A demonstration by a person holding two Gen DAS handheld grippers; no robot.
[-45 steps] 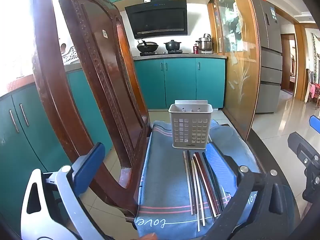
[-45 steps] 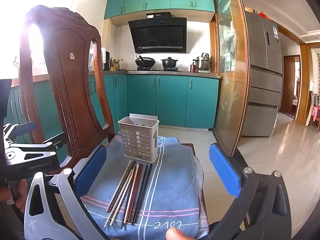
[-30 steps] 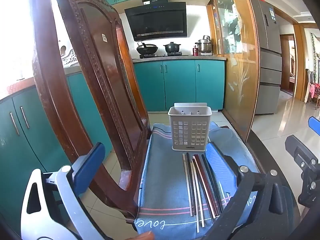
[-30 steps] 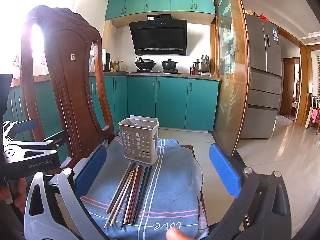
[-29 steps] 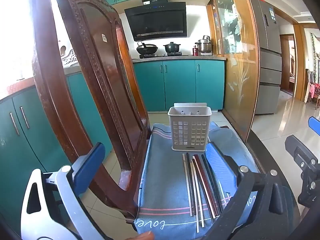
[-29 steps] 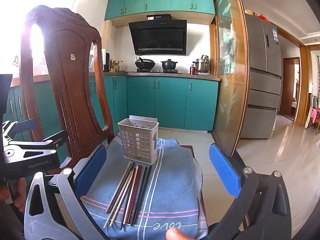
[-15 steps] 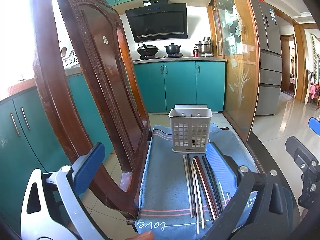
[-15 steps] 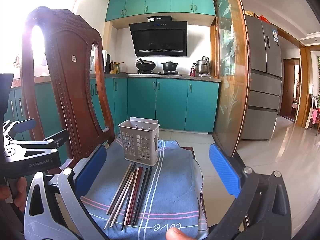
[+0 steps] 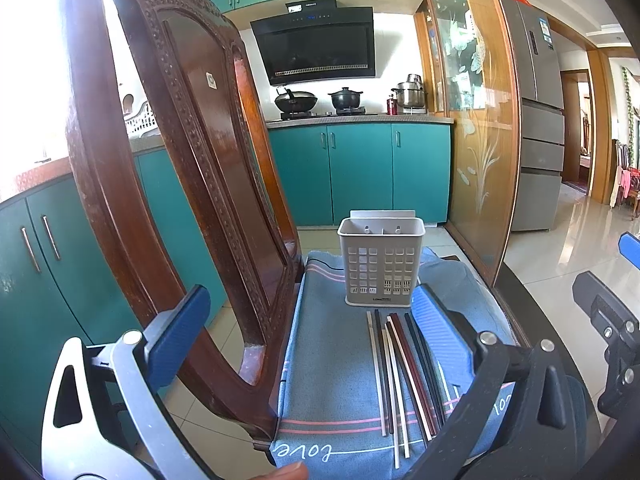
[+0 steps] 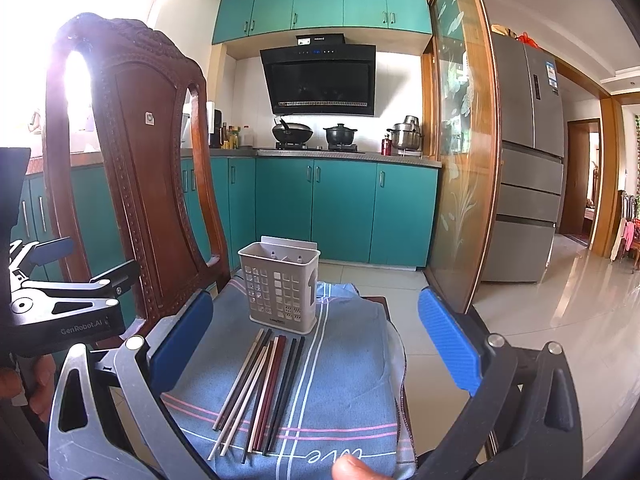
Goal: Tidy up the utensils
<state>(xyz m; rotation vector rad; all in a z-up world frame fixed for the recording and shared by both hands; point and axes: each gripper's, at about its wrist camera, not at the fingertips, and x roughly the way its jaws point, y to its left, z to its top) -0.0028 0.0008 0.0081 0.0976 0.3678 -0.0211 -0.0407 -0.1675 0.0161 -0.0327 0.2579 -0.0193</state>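
Grey slotted holder (image 9: 381,265) upright at far end of cloth; mixed dark, red, pale chopsticks (image 10: 260,388) lie flat, near side, bunched lengthwise.

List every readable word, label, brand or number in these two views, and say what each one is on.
"love": stitched on the near edge of the blue cloth.
"GenRobot.AI": on the left hand-held gripper, seen from the right wrist view.
Too small or blurred: the holder base label, range hood panel, fridge sticker.

Two low wrist views toward the kitchen, sharing the chopsticks (image 9: 404,376) and caddy (image 10: 280,288).
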